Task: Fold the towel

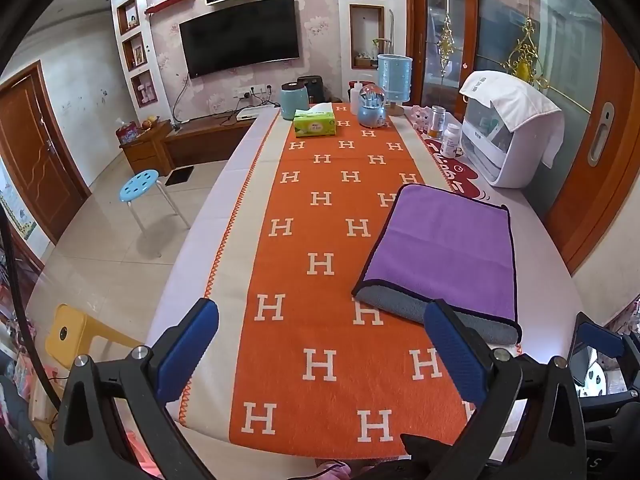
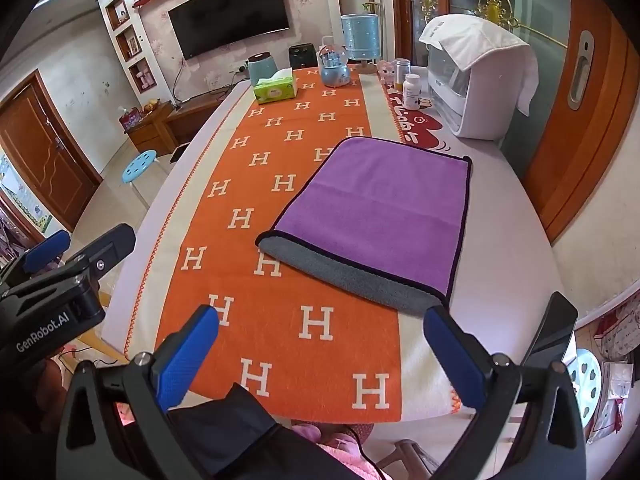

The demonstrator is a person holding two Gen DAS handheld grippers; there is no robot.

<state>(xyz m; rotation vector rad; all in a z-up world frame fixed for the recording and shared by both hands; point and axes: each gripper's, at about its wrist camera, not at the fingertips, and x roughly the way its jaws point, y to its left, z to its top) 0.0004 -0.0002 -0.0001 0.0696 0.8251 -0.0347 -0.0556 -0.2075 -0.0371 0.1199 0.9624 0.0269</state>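
Note:
A purple towel [image 1: 448, 248] with a dark border lies flat on the table, folded over, its grey underside showing along the near edge. It also shows in the right wrist view [image 2: 384, 208]. My left gripper [image 1: 320, 316] is open and empty, held above the orange runner to the left of the towel's near end. My right gripper [image 2: 320, 322] is open and empty, just in front of the towel's near grey edge. The left gripper also shows at the left of the right wrist view [image 2: 60, 256].
An orange H-patterned runner [image 1: 320, 208] covers the table [image 1: 240, 184]. At the far end stand a green tissue box [image 1: 314, 122], a blue kettle [image 1: 294, 98], a snow globe [image 1: 371, 106] and bottles [image 1: 450, 140]. A white appliance [image 1: 508, 140] stands far right. Stools stand left of the table.

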